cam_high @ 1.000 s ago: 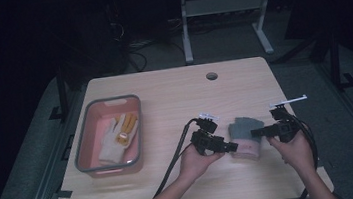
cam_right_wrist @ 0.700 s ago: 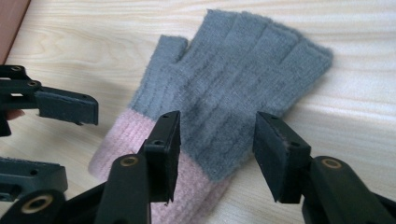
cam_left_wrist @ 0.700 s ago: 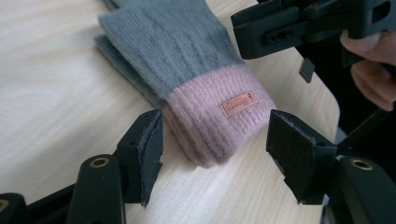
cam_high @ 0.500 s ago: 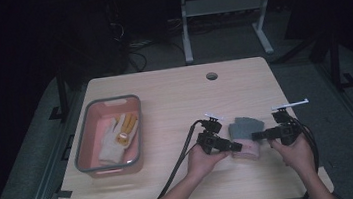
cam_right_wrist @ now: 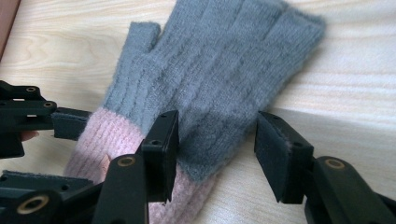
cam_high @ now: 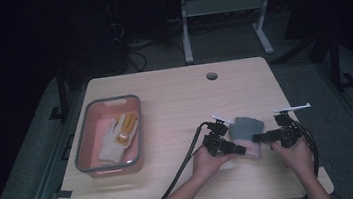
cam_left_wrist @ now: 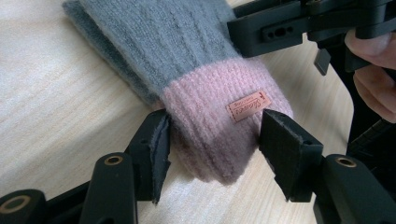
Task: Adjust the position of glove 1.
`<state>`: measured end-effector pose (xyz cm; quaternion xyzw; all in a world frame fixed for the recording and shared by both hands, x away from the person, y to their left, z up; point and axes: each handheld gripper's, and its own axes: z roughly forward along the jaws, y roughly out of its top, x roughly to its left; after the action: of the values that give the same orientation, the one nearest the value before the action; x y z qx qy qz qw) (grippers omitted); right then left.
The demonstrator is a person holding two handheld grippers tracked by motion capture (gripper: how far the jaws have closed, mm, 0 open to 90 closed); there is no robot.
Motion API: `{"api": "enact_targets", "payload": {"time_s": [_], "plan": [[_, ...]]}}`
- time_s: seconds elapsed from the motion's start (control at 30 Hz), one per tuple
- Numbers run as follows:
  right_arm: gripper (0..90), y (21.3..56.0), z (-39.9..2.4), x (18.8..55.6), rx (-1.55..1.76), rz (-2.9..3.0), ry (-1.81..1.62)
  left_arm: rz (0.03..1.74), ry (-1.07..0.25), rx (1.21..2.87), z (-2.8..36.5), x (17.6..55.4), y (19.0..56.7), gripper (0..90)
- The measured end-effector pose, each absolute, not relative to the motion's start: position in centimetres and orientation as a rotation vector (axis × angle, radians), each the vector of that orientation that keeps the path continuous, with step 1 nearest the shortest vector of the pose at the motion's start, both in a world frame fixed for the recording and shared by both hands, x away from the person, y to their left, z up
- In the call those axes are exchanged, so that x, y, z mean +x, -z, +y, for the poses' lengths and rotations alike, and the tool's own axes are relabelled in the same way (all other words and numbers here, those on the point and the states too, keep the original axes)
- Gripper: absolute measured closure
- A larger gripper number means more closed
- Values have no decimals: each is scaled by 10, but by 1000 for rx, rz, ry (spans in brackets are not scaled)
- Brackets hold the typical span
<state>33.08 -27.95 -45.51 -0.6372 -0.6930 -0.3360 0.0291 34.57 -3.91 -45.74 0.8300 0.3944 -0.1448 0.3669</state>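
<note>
A grey knitted fingerless glove (cam_high: 245, 129) with a pink cuff (cam_left_wrist: 219, 126) is seen lying flat on the desk (cam_high: 175, 109), near its front right part and well to the right of the pink tub (cam_high: 109, 135), in which a white and orange glove (cam_high: 113, 137) is kept. The left tool (cam_left_wrist: 210, 144) has been lowered to the cuff end, and its jaws have just been closing: the cuff now sits between the two pads, the left pad touching the knit, the other just beside it, so the cuff is bracketed but not yet seen to be pinched. The right tool (cam_right_wrist: 215, 149) is held over the grey edge of the glove, beside the cuff; its jaws stand parted, with one pad over the knit and the other over bare desk, and nothing is clamped. Compared with a second ago, both tools have been brought lower and closer to the glove, and the left jaws have been narrowed, while the glove itself has been left in the same place relative to the tub. A grasp on the cuff is judged to be nearly complete, probably ahead of lifting or folding.
</note>
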Motion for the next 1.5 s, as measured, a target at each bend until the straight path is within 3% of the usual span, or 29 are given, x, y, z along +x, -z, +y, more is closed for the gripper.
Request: {"api": "enact_targets", "payload": {"time_s": [0.53,1.0,1.5], "plan": [[586,462,-279,329,-1977,-2066,1082,1049,378,2151,-40,347,460,412],[764,469,-280,328,-1944,-1953,1152,1064,465,2099,-37,354,464,583],[785,458,-273,329,-1906,-1988,1161,1036,441,2091,-28,354,455,610]]}}
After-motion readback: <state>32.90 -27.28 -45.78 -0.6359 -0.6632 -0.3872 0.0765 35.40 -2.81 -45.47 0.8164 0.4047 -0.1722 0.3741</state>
